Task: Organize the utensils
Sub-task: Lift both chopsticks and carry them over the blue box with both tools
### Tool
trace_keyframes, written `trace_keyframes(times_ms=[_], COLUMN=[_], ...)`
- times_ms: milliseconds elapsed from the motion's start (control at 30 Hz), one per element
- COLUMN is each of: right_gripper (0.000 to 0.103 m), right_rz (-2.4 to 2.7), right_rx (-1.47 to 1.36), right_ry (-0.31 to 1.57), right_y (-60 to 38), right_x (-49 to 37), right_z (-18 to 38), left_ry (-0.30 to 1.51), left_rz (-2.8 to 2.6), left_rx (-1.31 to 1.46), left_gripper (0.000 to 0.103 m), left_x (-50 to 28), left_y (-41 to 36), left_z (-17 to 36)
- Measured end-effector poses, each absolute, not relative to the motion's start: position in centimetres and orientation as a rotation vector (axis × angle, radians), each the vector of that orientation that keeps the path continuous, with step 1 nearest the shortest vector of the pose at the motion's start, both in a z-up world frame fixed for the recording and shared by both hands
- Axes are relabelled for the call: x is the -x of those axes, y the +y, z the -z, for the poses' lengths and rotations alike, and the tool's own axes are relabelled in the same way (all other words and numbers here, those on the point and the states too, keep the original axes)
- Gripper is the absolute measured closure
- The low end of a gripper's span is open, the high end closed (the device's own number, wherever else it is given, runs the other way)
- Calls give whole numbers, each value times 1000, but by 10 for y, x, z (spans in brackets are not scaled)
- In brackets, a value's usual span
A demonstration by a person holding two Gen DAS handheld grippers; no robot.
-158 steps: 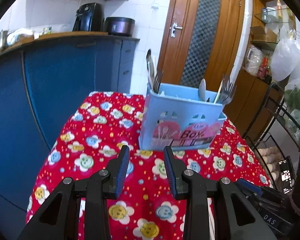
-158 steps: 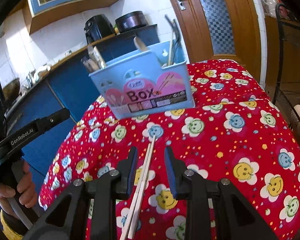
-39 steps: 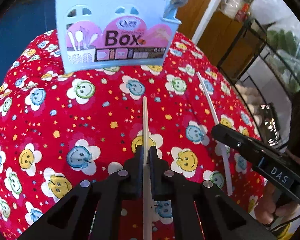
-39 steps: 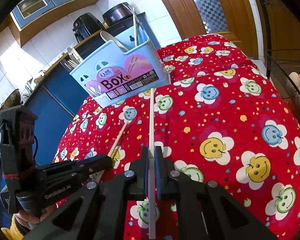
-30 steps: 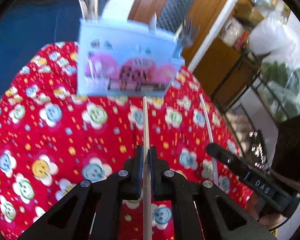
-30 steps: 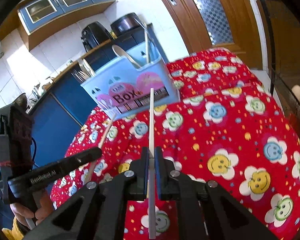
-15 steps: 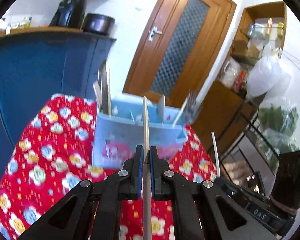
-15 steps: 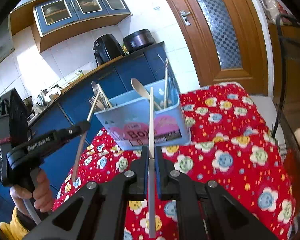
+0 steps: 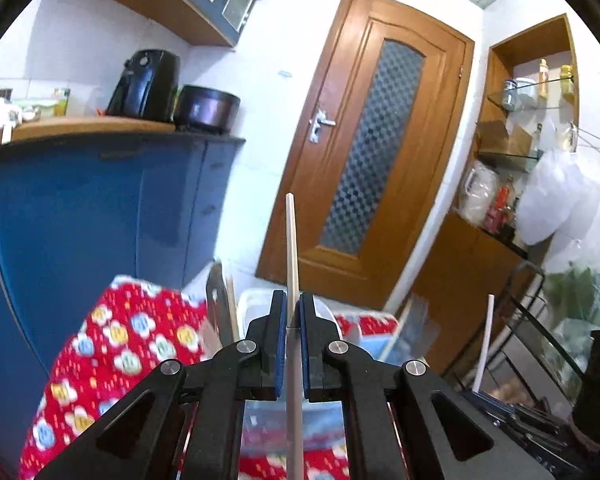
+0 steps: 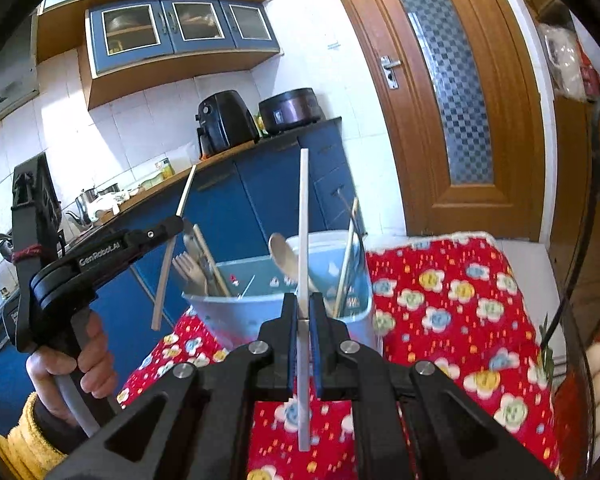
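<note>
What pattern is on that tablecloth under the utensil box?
Red tablecloth covered with smiley-faced flowers in yellow, blue and green, plus small dots. The right wrist view shows it best.

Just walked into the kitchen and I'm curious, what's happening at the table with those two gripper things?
A person is tidying utensils with a handheld gripper in each hand. The left gripper is shut on one chopstick, and the right gripper is shut on the other chopstick. Both sticks are raised off the red flowered tablecloth near the blue utensil box, which already holds spoons and forks. Neither chopstick is in the box yet.
</note>
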State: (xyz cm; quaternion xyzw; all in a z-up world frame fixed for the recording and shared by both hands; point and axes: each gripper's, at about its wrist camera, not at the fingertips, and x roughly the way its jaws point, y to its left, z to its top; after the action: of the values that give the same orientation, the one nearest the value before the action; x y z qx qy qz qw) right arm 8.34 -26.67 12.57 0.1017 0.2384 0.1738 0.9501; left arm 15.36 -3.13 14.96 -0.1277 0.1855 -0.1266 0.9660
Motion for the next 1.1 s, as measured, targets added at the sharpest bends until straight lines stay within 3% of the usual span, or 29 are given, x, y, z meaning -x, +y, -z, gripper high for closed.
trace_keyframes(times_ms=[367,1100], right_gripper=[96,96], right_rz=[-326,-271], right_rx=[-189,-78], right_ry=[413,292], right_y=[-263,-244], right_x=[-114,-159], right_z=[-140,-125], left_ry=[200,159], left_rz=[191,103], left_rx=[212,129], left_gripper=[97,97], left_x=[-179,-188], left_y=[-49,-69], left_z=[-159,-102])
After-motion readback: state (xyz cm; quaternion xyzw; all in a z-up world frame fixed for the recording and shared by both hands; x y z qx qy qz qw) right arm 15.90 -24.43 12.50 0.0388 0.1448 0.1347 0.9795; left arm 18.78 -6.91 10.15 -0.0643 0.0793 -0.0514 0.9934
